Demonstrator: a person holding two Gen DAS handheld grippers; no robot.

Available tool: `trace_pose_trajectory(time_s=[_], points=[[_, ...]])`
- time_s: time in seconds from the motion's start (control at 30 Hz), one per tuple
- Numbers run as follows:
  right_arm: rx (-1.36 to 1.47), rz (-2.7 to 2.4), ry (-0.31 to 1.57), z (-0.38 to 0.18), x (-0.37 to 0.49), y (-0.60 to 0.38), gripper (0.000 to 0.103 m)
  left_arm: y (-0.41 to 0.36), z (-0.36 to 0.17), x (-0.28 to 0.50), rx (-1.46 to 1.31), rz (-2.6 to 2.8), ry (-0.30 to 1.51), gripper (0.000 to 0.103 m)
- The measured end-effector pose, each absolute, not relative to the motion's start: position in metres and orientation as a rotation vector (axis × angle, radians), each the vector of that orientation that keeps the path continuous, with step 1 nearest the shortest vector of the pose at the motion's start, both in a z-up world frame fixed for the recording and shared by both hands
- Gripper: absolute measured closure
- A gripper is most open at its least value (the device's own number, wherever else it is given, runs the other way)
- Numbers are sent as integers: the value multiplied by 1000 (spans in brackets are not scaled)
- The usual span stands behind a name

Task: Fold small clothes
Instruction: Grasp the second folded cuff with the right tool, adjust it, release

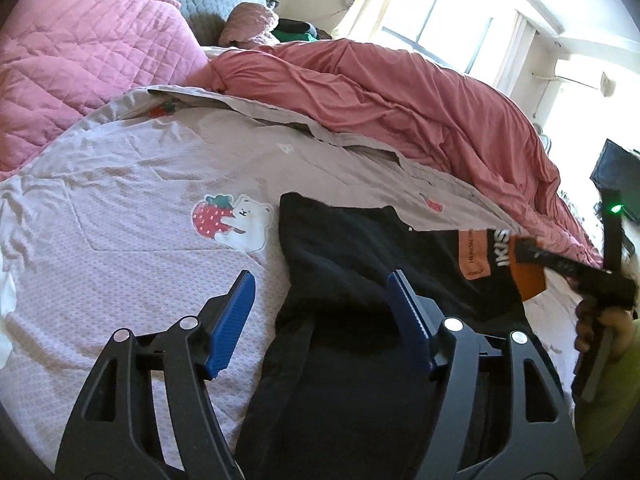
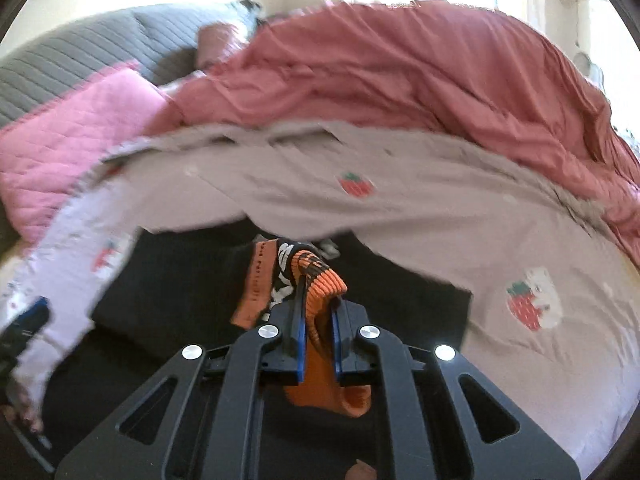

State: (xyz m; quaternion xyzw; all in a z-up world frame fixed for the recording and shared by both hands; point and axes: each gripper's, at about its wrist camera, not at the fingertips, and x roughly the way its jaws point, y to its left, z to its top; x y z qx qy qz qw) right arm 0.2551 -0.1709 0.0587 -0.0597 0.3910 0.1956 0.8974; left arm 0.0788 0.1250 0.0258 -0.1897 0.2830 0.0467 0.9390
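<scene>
Two grippers are in my views. My right gripper (image 2: 318, 312) is clamped on the orange cuff (image 2: 324, 284) of the black garment (image 1: 360, 248), lifting it near the garment's right end. My left gripper (image 1: 320, 300) stands apart above the garment's left part, touching nothing. Beneath lies the strawberry sheet (image 1: 140, 200), with a red duvet (image 1: 400, 92) beyond.

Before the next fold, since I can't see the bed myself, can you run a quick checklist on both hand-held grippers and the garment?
1. Right hand-held gripper shut on the orange cuff: ok.
2. Left hand-held gripper open, pads off the cloth: ok.
3. Black garment lying flat: not ok, bunched near the left gripper.
4. Strawberry-print sheet free of other clothes where folding happens: ok.
5. Cuff grip depth: cannot tell.
</scene>
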Motion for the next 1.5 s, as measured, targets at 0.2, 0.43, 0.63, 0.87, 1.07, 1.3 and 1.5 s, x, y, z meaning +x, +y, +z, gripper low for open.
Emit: trace_pose_trajectory(time_s=[0.2,0.43,0.63,0.87,1.07,1.3,1.5], points=[[-118,362,884,24,267,-179,93,119,23,83,-357,93,604,42],[-97,339,903,12,267,-190,92,99,36,114,-291,111,685,42],[-65,339,922,8,271,-199,85,77,36,171,-203,76,765,42],[-18,325,919,12,275,-217,83,83,-24,190,-209,47,857,42],[31,329,987,-6,291,-214,73,89,-22,186,-233,25,843,42],[-50,315,957,-5,282,-201,91,92,-20,186,-249,13,839,42],[-132,243,934,-4,281,-199,92,92,-20,186,-250,12,838,42]])
